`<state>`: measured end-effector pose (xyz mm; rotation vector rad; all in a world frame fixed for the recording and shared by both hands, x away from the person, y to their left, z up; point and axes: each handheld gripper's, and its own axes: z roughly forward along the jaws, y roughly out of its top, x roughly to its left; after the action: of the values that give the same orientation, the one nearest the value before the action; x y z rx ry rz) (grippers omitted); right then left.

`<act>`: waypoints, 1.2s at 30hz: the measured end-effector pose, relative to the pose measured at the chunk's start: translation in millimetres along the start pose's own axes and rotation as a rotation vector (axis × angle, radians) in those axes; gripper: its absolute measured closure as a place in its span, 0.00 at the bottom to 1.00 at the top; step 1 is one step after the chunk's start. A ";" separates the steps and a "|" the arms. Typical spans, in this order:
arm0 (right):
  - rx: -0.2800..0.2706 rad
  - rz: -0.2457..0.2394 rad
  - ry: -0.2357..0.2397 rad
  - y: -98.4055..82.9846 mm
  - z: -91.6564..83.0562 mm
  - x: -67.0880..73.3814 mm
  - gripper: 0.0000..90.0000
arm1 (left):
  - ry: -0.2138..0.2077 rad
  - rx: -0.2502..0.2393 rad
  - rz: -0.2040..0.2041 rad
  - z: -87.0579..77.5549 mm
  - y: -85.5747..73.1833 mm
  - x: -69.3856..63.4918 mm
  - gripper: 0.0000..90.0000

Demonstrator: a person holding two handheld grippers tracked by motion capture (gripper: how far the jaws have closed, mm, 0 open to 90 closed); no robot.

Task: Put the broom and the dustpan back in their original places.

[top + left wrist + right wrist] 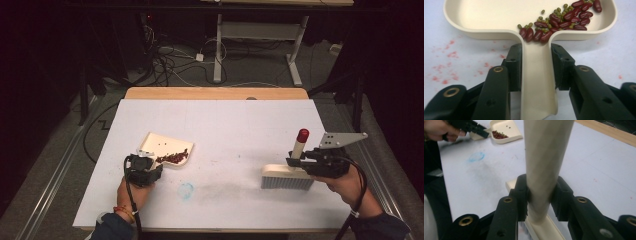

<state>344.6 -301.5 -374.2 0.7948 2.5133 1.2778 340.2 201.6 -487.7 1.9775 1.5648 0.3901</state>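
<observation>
While the left gripper (534,62) has its fingers clamped on the handle of the cream plastic dustpan (167,146) holding red and green beans (560,20), keep it level; the right gripper (540,195) fingers clamp the cream hand brush (289,176), resting well apart on the white table (235,125).

Left tool (159,161) jaws clamped, hand low; right tool (295,159) jaws clamped, wrist level.

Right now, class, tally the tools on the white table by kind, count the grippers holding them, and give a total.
Dustpan with beans: 1
Brush with red-tipped handle: 1
Grippers, left gripper shut on the dustpan handle, right gripper shut on the brush handle: 2
Total: 4
</observation>
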 end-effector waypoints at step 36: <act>-0.016 0.163 -0.367 3.9 88.4 -71.3 0.56 | -0.095 -0.179 0.382 -33.2 -28.8 0.3 0.34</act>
<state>442.0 -278.7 -428.1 1.1346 2.1814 1.0790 299.2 214.6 -479.0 2.1153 1.0516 0.5574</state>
